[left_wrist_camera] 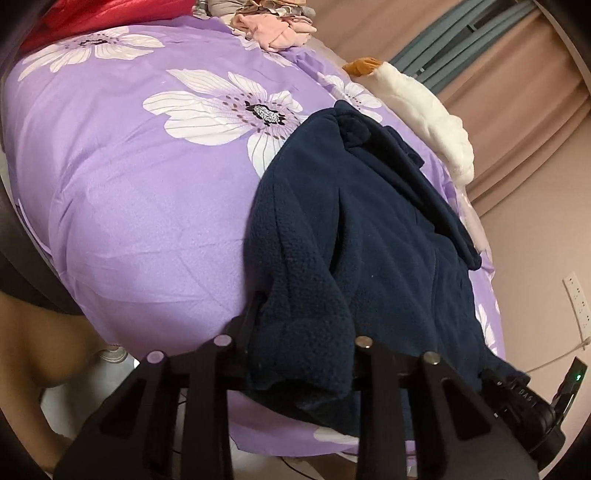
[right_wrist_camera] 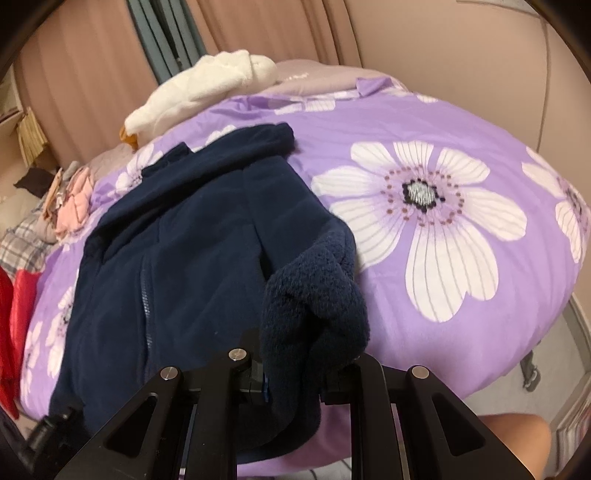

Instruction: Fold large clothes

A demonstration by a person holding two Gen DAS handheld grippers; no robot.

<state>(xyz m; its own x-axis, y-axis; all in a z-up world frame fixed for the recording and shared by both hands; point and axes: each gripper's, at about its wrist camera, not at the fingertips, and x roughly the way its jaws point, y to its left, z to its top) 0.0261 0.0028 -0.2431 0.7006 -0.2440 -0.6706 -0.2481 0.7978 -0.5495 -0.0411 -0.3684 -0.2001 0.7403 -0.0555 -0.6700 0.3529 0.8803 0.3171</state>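
Observation:
A navy fleece jacket (left_wrist_camera: 369, 229) (right_wrist_camera: 177, 240) lies on a purple bedspread with white flowers (left_wrist_camera: 147, 184) (right_wrist_camera: 424, 129). Its zip runs down the front in the right wrist view. My left gripper (left_wrist_camera: 303, 321) is shut on a bunched edge of the fleece at the near side of the bed. The fabric drapes over its fingertips and hides them. My right gripper (right_wrist_camera: 306, 350) is shut on another thick fold of the same jacket, which bulges up above its jaws. Both bunches are lifted slightly off the cover; the remainder of the jacket lies flat.
A white plush toy (left_wrist_camera: 424, 99) (right_wrist_camera: 207, 85) lies at the bed's far edge by the curtains. Pink clothes (left_wrist_camera: 277, 29) (right_wrist_camera: 74, 206) and red fabric (left_wrist_camera: 92, 14) (right_wrist_camera: 18, 314) are piled at one end. A person's leg (left_wrist_camera: 37, 332) (right_wrist_camera: 517, 435) is beside the bed.

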